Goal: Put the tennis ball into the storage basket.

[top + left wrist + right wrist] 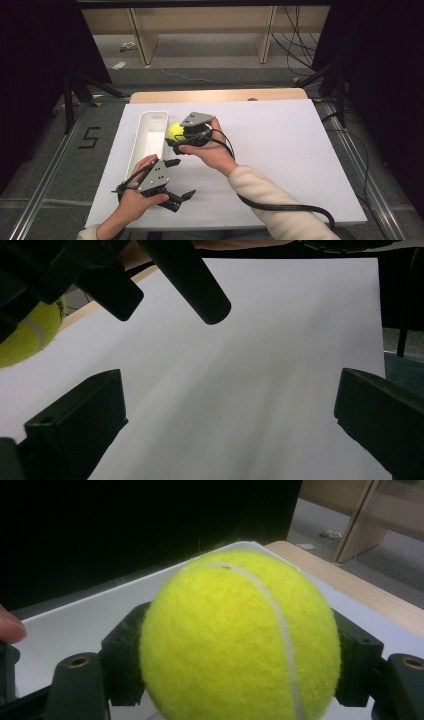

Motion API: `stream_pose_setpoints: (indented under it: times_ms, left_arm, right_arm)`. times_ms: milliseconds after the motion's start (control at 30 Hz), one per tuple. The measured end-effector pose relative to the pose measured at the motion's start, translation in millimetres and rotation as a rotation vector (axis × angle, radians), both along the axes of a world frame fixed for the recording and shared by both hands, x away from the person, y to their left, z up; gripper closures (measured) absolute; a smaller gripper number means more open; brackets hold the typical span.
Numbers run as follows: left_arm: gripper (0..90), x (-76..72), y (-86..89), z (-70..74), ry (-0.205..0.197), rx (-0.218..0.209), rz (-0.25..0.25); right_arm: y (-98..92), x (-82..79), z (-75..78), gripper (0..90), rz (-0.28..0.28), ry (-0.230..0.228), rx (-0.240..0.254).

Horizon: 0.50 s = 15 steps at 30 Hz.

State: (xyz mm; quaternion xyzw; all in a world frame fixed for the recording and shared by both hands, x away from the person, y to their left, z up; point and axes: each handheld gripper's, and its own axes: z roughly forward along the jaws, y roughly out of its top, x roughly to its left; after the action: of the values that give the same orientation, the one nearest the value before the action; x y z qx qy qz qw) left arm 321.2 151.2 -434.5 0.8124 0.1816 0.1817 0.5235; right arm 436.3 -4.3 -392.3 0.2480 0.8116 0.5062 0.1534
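Note:
A yellow tennis ball (175, 131) is clamped in my right gripper (176, 134), which hovers at the right rim of a long white tray (150, 125). The right gripper view has the ball (240, 640) squeezed between both jaws, with the tray (65, 625) just behind and below it. My left gripper (180, 179) rests near the table's front edge, jaws spread wide with nothing between them. The left gripper view looks across bare white board (240, 390), with the ball (27, 335) at its upper left and the right gripper's black parts above.
The white board (280, 150) covers a wooden table (220, 95). A black cable (280, 206) trails from the right gripper over the board's front right. Dark stands and cables line the floor on both sides; wooden shelving stands behind.

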Motion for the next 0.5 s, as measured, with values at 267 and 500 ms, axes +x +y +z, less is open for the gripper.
stream_pose_setpoints:
  times_ms: [267, 500]
  left_arm:
    - [0.0, -0.1, -0.2, -0.3, 0.003, 0.001, -0.001]
    - [0.0, 0.0, -0.2, -0.2, 0.003, 0.001, -0.003]
  right_arm:
    - [2.4, 0.8, 2.0, 26.7, 0.002, -0.001, 0.000]
    - [6.7, 1.3, 2.0, 26.7, 0.006, -0.007, -0.002]
